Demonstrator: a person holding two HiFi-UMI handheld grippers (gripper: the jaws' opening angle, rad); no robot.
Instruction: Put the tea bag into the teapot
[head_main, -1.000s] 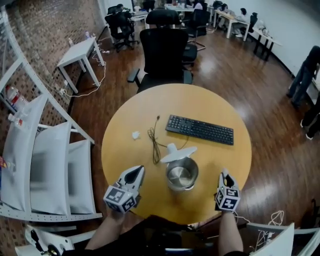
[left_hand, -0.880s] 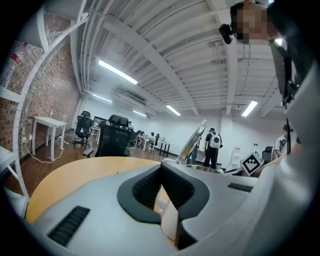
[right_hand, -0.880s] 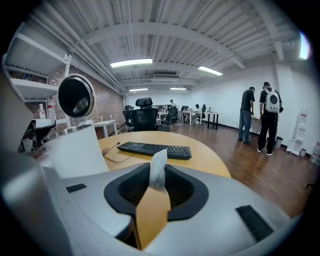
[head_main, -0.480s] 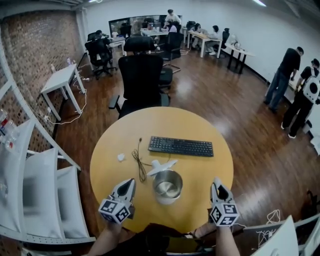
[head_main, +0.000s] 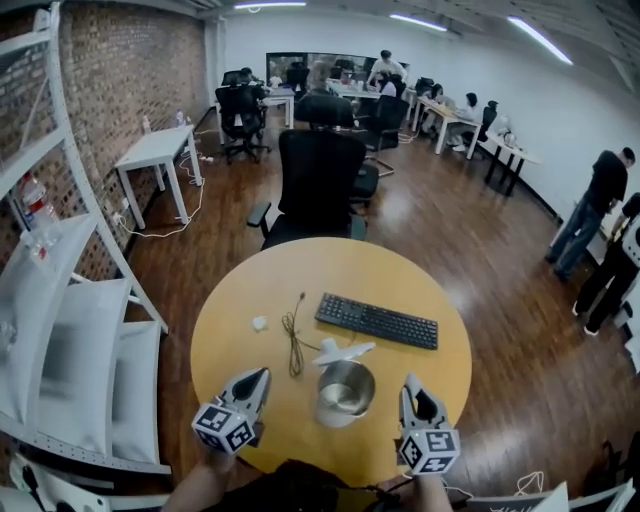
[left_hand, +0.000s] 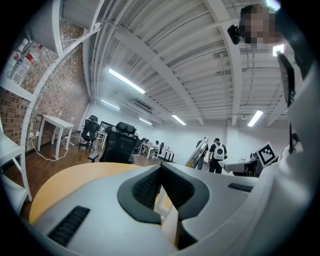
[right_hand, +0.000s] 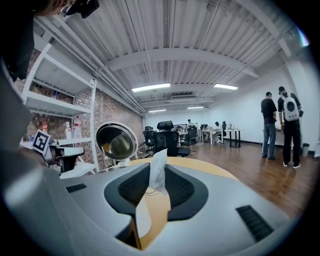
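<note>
Yellow wood tabletop (head_main: 230, 340): round, directly below the person; it carries everything for the task.
Left gripper (head_main: 260, 375): near left edge of the tabletop, left of the teapot and apart from it. Its jaws (left_hand: 160, 170) are closed together with nothing between them, so it looks idle, perhaps ready to steady the pot.
Teapot (head_main: 345, 392): bare steel, upright, near centre, between the two grippers. Its mouth is open upward, ready to receive. A white part (head_main: 343, 352) lies at its far rim; whether lid or handle cannot be told.
Right gripper (head_main: 408, 382): near right, just beside the teapot, not touching it.
Tea bag (right_hand: 159, 167): pale paper, pinched upright between the right jaws, narrow on it, its top standing above them. Held this way it can be carried left and let fall into the pot, which shows to the left in the right gripper view (right_hand: 116, 141).
Shelf (head_main: 60, 330): white, far left, off the tabletop.
Small white scrap (head_main: 260, 323): left, beyond the left gripper.
Cable (head_main: 293, 345): dark, looped, just left of the teapot.
Keyboard (head_main: 377, 321): black, beyond the teapot.
Chair (head_main: 318, 190): black, at the far edge.
In the way: nothing lies between the tea bag and the pot's mouth, as far as can be judged.
</note>
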